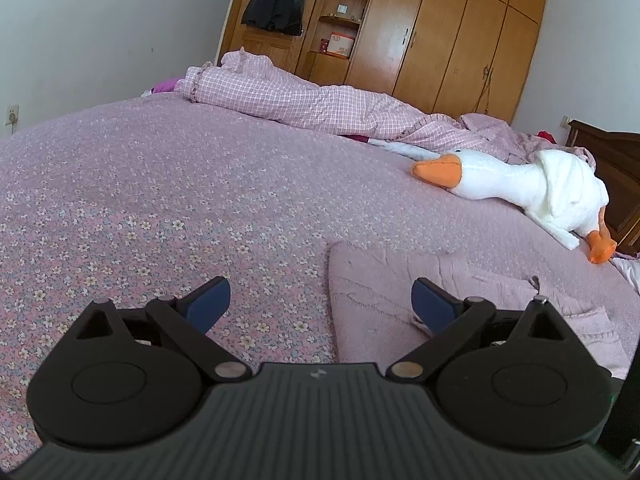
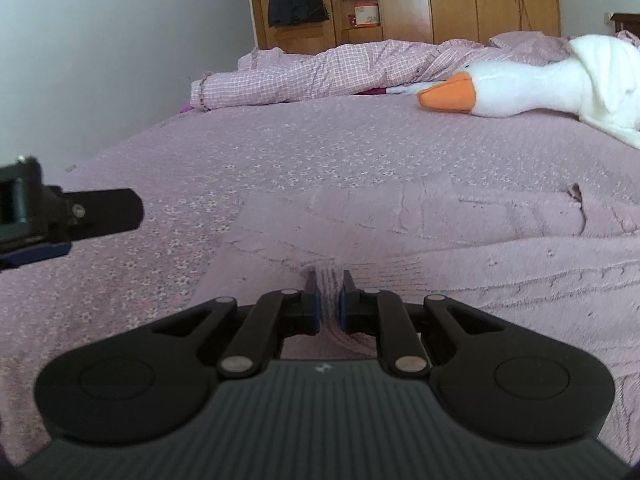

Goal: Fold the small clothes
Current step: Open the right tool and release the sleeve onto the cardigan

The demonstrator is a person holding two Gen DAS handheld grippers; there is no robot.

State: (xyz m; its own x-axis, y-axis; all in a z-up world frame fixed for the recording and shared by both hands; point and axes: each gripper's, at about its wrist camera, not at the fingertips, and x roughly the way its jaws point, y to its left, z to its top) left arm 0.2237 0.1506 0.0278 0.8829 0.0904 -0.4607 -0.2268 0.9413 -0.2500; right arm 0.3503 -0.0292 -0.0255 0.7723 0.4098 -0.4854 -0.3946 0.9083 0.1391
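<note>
Pale pink knit garment [image 2: 440, 240] lies flat, partly folded.

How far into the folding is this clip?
Early to midway, I'd judge. Done: the pink knit garment lies on the bed, apparently already doubled over once. In hand: the right claw pinches its near edge; the left claw hangs open beside it. Left: finishing the folds.

Plush goose [image 1: 516, 186], checked quilt [image 1: 304, 100], wardrobe [image 1: 448, 28]
</note>
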